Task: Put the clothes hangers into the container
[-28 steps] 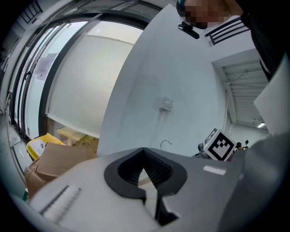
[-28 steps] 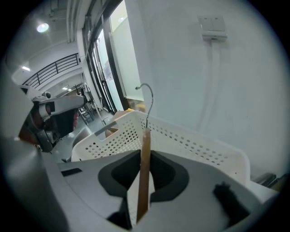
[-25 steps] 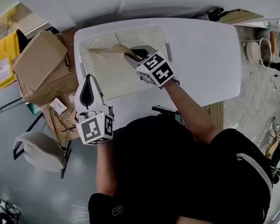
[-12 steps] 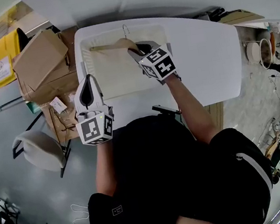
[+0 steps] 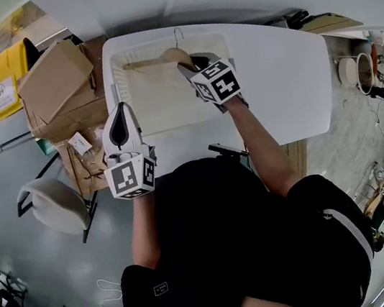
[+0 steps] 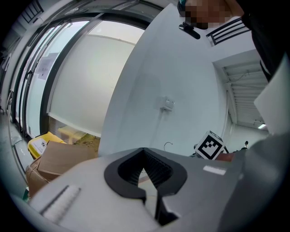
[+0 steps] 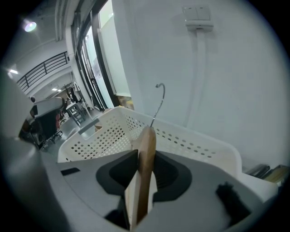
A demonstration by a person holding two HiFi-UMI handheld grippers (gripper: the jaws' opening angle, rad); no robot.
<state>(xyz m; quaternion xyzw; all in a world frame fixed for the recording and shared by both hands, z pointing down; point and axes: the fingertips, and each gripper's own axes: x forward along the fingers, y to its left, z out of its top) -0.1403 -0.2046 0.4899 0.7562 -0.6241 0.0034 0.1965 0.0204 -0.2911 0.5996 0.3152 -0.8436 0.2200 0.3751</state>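
A wooden hanger (image 5: 155, 62) lies along the far wall of the white perforated basket (image 5: 117, 89), its wire hook (image 5: 175, 37) sticking up over the far rim. My right gripper (image 5: 191, 62) is inside the basket at the hanger's right end. In the right gripper view the hanger (image 7: 146, 149) stands on edge between the jaws of the right gripper (image 7: 144, 163), which are opening but still touch it on both sides. The basket wall (image 7: 190, 140) rises just behind. My left gripper (image 5: 121, 111) hovers off the table's left edge, shut and empty; in its own view the left gripper (image 6: 147, 174) points upward.
The basket stands at the far left of a white table (image 5: 282, 83). Cardboard boxes (image 5: 56, 81) and a yellow bag (image 5: 1, 82) are stacked left of the table. A grey chair (image 5: 55, 205) stands on the floor near my left side.
My right gripper has carried the hanger to the far side of the basket and lowered it. The hanger went from tilted to lying along the far wall. The left gripper stayed put.
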